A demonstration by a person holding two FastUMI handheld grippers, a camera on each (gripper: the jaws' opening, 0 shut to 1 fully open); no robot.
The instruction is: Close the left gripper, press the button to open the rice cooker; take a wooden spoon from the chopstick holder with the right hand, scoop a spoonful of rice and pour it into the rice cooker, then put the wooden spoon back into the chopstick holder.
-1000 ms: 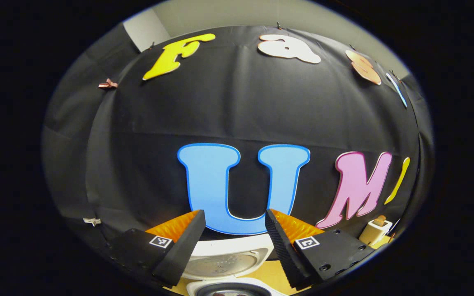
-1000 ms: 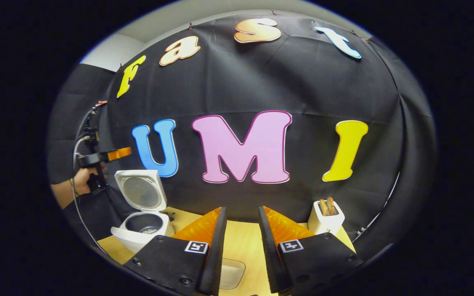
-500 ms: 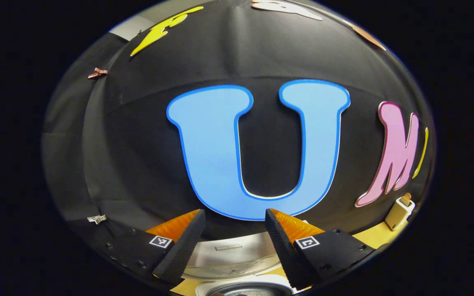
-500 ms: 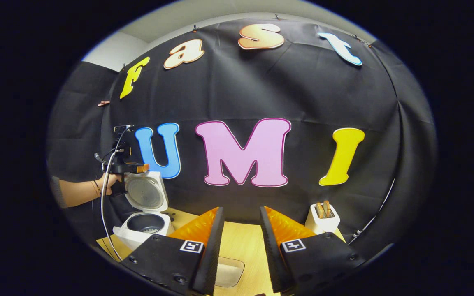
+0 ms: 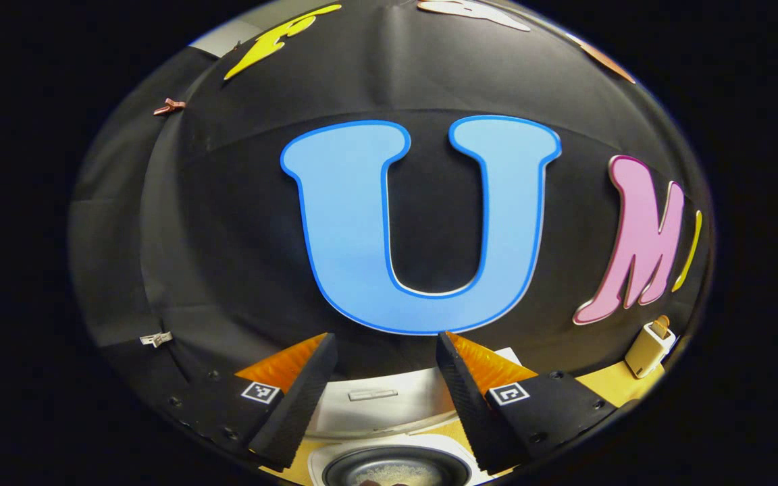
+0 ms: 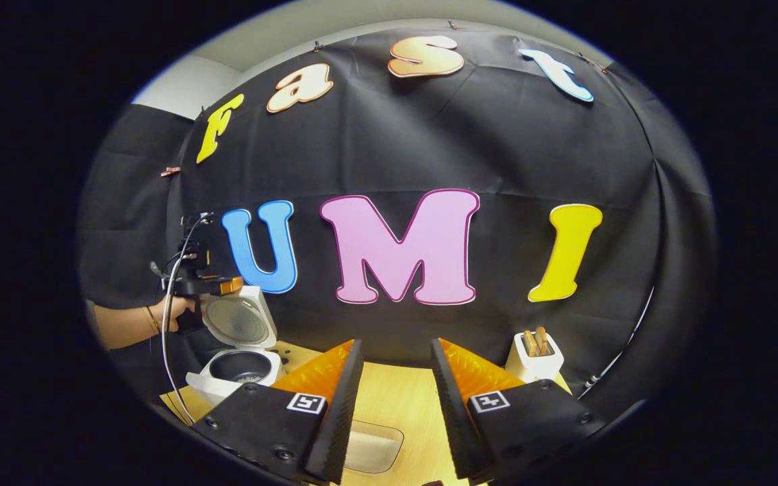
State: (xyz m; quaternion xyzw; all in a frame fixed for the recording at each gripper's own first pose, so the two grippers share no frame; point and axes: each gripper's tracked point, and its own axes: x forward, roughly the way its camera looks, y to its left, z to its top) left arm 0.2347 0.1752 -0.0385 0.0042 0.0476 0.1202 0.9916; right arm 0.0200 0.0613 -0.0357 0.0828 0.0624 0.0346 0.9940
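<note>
The white rice cooker (image 6: 230,378) stands at the table's left with its lid (image 6: 237,320) raised. Its dark inner pot (image 5: 396,471) has pale grains in the bottom. My left gripper (image 5: 385,341) is open, just above the lid's top edge (image 5: 375,405). In the right gripper view the left gripper (image 6: 217,286) is at that edge, held by a hand (image 6: 176,312). My right gripper (image 6: 396,344) is open over the table with nothing between its fingers. The white chopstick holder (image 6: 534,363) holds wooden spoons (image 6: 534,341) at the right, and it also stands far right (image 5: 645,349).
A shallow clear tray of white rice (image 6: 375,445) lies on the wooden table (image 6: 392,395) below my right gripper's fingers. A cable (image 6: 167,351) hangs from the left gripper beside the cooker. The black cloth wall stands close behind everything.
The left gripper has moved right and forward from beside the cooker to the raised lid's top edge. More of the inner pot shows below it. The right gripper has barely shifted.
</note>
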